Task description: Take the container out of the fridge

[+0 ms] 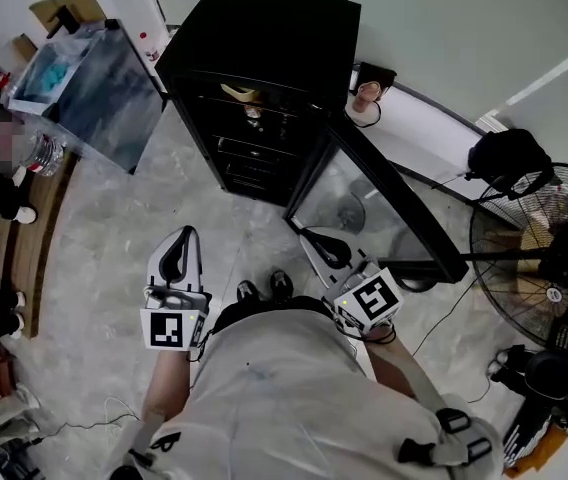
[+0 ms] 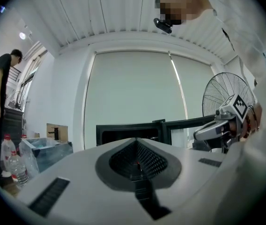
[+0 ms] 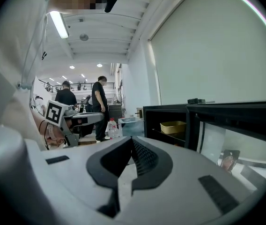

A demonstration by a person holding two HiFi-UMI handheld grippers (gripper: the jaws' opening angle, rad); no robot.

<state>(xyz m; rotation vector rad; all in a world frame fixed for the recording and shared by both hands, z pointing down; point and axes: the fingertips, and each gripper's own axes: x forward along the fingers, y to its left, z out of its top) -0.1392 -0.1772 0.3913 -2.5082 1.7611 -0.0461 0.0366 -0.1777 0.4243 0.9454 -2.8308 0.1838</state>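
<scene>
A black fridge (image 1: 264,78) stands on the pale stone floor (image 1: 114,238) with its glass door (image 1: 379,213) swung wide open toward the right of the head view. The container (image 3: 173,125) – a shallow yellow tray – sits on an upper shelf inside the fridge, close to the front edge and untouched by either tool.

The person stands facing the open cabinet, holding one tool in each hand. The left gripper (image 2: 136,140) has its fingers (image 2: 77,172) clenched tip to tip with nothing between them (its own view shows only the dark fridge opening beyond the tips). The right gripper (image 3: 131,138) is likewise closed and empty, its fingers (image 3: 194,172) meeting along a thin seam, aimed at the fridge mouth, where the yellow tray shows just right of the tips. Both tools are well apart from the fridge – neither reaches the shelves or the door.

A standing fan (image 1: 544,258) is at the right of the head view, beyond the open door. A clear plastic bin (image 1: 84,78) sits to the left of the fridge, with water bottles (image 2: 13,165) near it. Two people (image 3: 84,107) stand in the background of the right gripper view.
</scene>
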